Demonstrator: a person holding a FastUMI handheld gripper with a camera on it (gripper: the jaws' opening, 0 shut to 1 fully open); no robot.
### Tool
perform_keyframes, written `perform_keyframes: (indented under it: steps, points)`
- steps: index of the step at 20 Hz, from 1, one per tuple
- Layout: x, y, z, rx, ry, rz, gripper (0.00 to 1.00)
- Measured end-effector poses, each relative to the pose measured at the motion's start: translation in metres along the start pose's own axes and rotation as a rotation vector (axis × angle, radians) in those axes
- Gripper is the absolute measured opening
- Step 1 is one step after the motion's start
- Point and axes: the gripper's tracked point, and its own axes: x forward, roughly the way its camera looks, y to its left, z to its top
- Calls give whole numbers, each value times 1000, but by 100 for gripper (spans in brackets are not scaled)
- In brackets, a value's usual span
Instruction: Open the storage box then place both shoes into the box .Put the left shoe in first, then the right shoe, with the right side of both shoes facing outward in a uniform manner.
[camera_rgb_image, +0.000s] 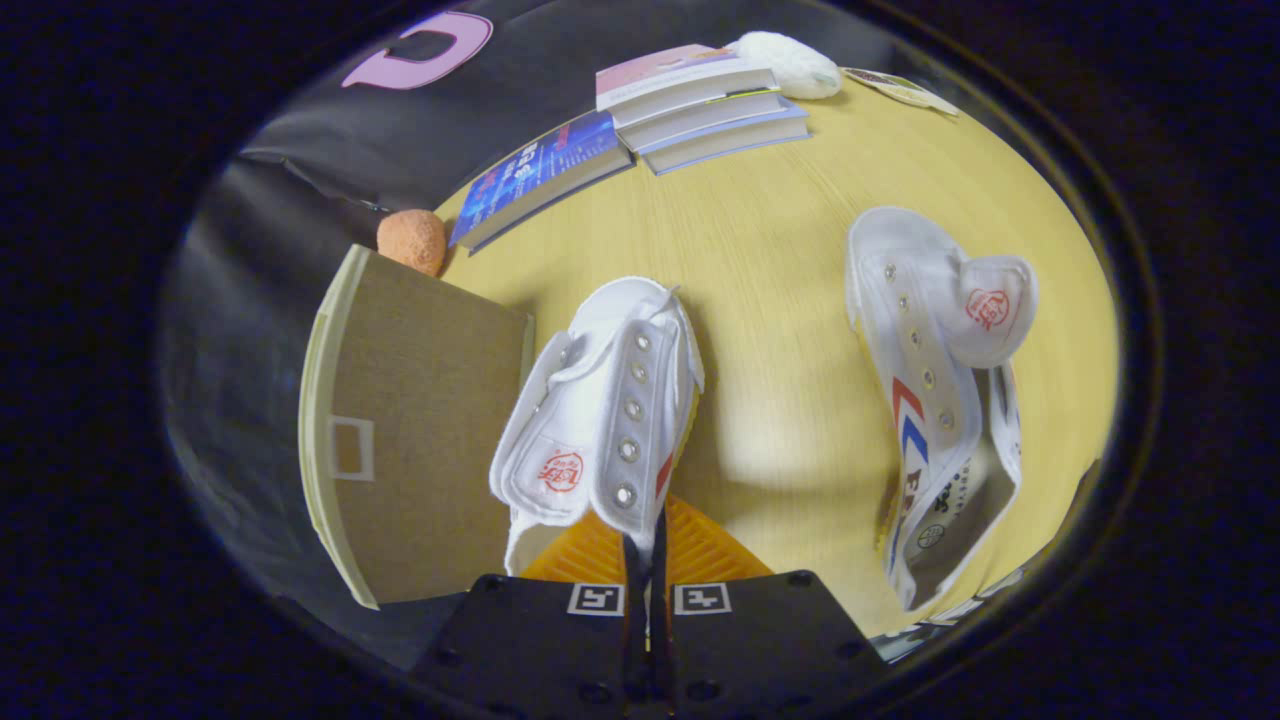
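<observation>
Gripping the edge of a white canvas shoe (600, 400) near its heel, the hand-held gripper (646, 545) has its two fingers pressed nearly together on the fabric, lifting the shoe above a pale wooden table (780, 260) with its toe pointing away. The shoe's loose tongue carries a round red stamp whose characters are too small to read, and a row of metal eyelets runs along its upper. A ribbed orange sole shows just ahead of the fingers. To the left stands a brown storage box (420, 440) with cream edging, a small pale square on its face. To the right, the second white shoe (935, 400) lies on the table, marked with red and blue chevrons, a matching red stamp on its tongue and dark print inside that cannot be made out. At the table's far side sit stacked books (700, 105), one blue cover bearing unreadable lettering, plus an orange ball (412, 240) and a white fluffy object (790, 62).
</observation>
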Motion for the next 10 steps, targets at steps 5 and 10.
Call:
perform_keyframes:
  steps: [5,10]
  points:
    - [-43,36,25,47,-78,92,4]
    - [-99,96,63,10,-199,181,4]
